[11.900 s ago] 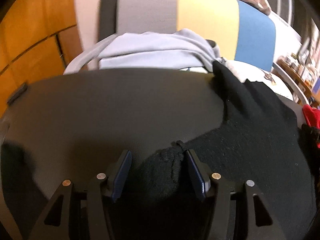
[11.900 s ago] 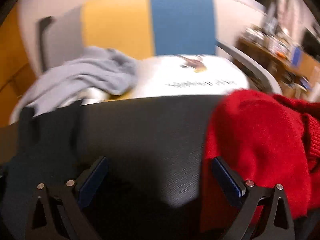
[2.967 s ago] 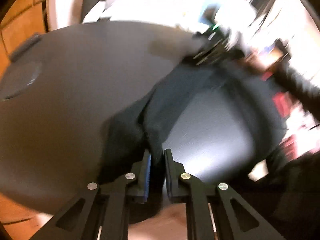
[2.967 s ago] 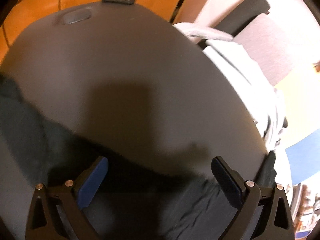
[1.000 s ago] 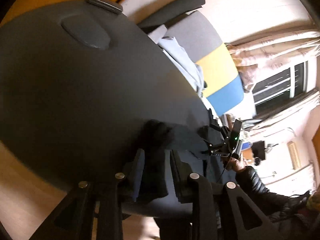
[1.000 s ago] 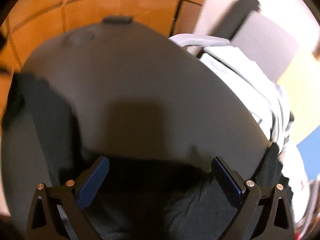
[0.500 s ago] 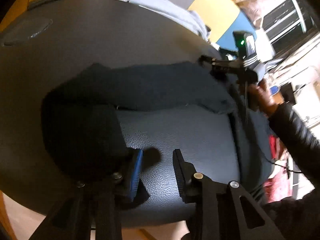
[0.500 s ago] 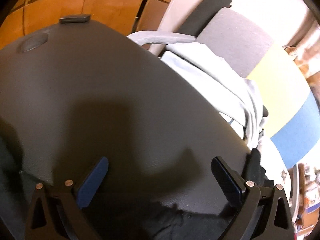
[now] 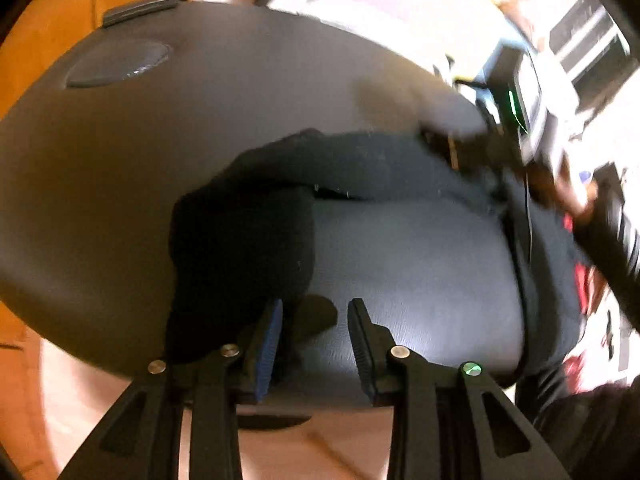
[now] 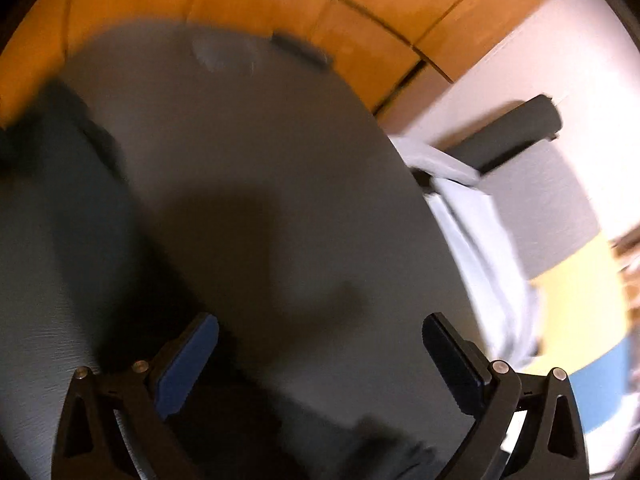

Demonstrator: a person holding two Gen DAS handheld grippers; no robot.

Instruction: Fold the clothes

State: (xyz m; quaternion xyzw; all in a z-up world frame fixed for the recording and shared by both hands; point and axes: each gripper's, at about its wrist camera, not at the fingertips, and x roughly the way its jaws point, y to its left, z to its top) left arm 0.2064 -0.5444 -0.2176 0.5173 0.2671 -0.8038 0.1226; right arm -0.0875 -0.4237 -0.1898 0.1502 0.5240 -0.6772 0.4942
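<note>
Left hand-held gripper [image 9: 314,334]: seen at the bottom centre of the left wrist view; its fingers are parted by a narrow gap with nothing between them, only bare bench showing in the gap.
Black garment [image 9: 248,248]: laid on the bench just left of and above the left hand-held gripper; a dark folded mass fills the centre left of the frame, touching or just beside the left finger.
Garment's long axis: a band of the cloth is stretched from the centre of the frame toward the upper right, where it is reached by the right hand-held gripper [image 9: 520,120], blurred.
Right hand-held gripper [image 10: 320,356]: in its own view the fingers are spread wide at the bottom of the frame; nothing is held between them. Dark cloth [image 10: 240,432] is seen below and between the finger bases, blurred.
Person: a hand [image 9: 568,196] and dark sleeve [image 9: 612,256] are seen at the right edge of the left wrist view.
Bench [image 9: 200,128]: a dark grey rounded top with a shallow oval dimple [image 9: 118,64] at the upper left.
Containers: whether any are present cannot be told.
Room: orange wooden panelling [image 10: 280,4] along the top of the right wrist view; a chair [image 10: 556,216] with grey, yellow and blue panels at the right, with pale cloth [image 10: 476,236] draped on it.
</note>
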